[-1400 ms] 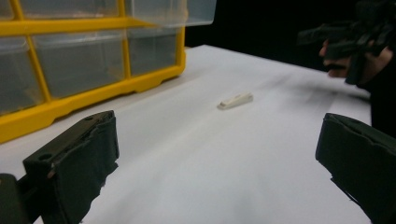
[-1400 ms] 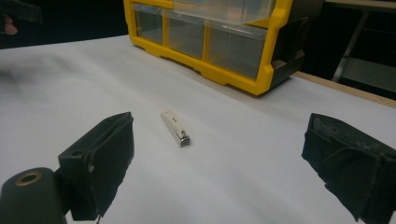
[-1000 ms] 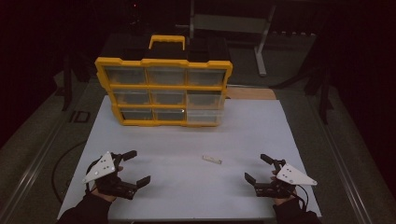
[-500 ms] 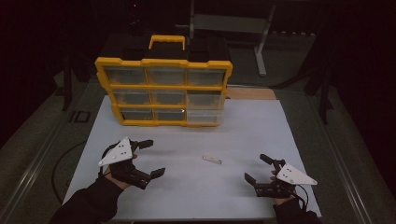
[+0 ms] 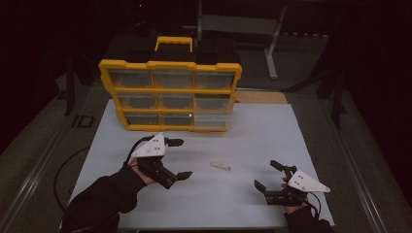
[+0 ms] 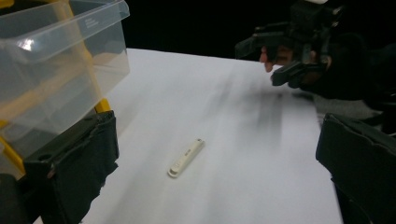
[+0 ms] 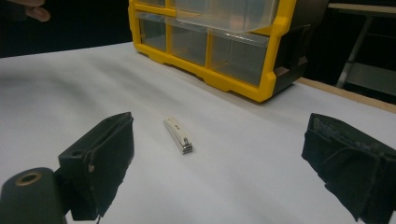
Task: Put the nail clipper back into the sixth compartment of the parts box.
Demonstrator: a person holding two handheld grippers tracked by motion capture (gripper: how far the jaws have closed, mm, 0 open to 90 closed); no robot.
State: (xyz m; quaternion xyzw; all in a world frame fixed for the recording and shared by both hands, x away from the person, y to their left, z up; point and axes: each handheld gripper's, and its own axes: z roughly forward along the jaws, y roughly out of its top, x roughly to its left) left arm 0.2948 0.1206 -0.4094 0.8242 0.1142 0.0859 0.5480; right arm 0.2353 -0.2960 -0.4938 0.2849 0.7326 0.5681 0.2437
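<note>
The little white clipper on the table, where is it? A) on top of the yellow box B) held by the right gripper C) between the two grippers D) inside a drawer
C: the clipper lies loose on the white sheet, with the left gripper to one side and the right gripper to the other, both open and apart from it.

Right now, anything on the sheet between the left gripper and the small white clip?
Nothing visible. The left gripper is open and only bare white sheet lies between it and the clip. The yellow drawer box sits behind, off that line.
</note>
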